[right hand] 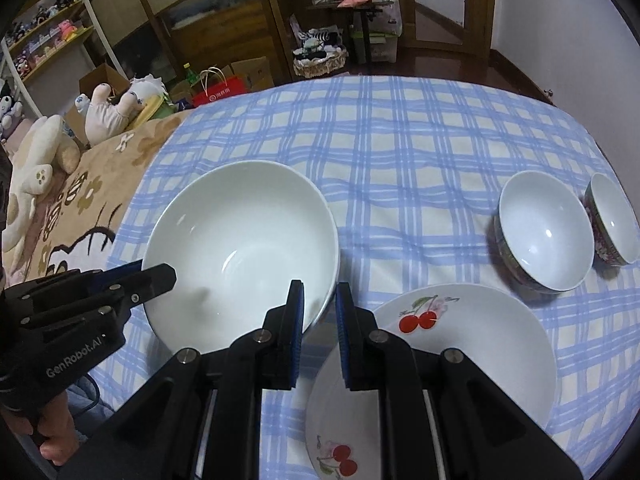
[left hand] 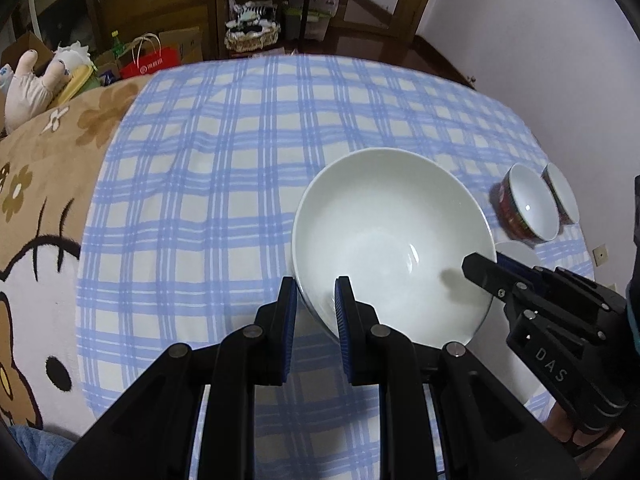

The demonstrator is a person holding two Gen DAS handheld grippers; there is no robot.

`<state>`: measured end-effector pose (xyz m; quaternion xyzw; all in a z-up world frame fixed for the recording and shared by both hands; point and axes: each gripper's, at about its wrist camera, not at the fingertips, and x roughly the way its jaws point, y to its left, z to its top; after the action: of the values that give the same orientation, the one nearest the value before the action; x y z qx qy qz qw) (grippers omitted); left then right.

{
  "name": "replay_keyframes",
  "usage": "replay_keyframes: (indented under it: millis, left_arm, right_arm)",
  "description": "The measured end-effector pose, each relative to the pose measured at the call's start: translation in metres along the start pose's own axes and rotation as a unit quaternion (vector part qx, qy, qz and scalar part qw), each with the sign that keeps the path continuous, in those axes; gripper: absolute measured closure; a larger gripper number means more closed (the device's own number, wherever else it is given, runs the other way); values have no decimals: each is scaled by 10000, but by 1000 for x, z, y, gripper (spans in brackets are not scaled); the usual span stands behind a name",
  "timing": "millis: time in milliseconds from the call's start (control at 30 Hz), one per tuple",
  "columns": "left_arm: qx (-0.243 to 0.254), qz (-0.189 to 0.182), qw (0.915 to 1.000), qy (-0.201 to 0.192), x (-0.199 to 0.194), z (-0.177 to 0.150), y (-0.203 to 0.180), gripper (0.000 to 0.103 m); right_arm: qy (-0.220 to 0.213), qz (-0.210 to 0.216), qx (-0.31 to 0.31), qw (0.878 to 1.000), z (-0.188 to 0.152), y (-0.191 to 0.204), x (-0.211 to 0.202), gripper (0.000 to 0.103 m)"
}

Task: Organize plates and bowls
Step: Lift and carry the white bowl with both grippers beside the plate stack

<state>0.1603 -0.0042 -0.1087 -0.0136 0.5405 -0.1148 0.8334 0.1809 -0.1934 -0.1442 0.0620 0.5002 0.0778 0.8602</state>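
Note:
A large white bowl [left hand: 392,232] [right hand: 240,232] is held by its rim from both sides over the blue checked cloth [left hand: 224,184]. My left gripper [left hand: 316,284] is shut on the bowl's left rim, one pad inside and one outside. Across from it, my right gripper [right hand: 320,288] is shut on the right rim; it shows in the left wrist view as well [left hand: 484,270]. The left gripper [right hand: 158,274] reaches in from the left of the right wrist view. A white plate with cherries [right hand: 480,340] lies under the right gripper. Two small patterned bowls [right hand: 546,232] [right hand: 616,220] stand at the right.
A brown cartoon blanket [left hand: 44,184] with plush toys [right hand: 36,160] borders the cloth on the left. A white wall [left hand: 540,40] runs along the right. Shelves, boxes and a basket [right hand: 320,62] stand beyond the far edge. Bare checked cloth [right hand: 400,160] lies behind the bowl.

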Motion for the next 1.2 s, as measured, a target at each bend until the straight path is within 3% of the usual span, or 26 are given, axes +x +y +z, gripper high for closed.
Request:
replay_keyframes:
  millis: [400, 1200]
  left_arm:
    - [98, 360, 9992, 167, 21, 1, -1, 85]
    - [-28, 137, 9996, 255, 25, 5, 7, 84]
  right_arm:
    - [167, 97, -22, 9998, -6, -1, 26, 85]
    - [126, 124, 70, 9998, -8, -2, 30, 84]
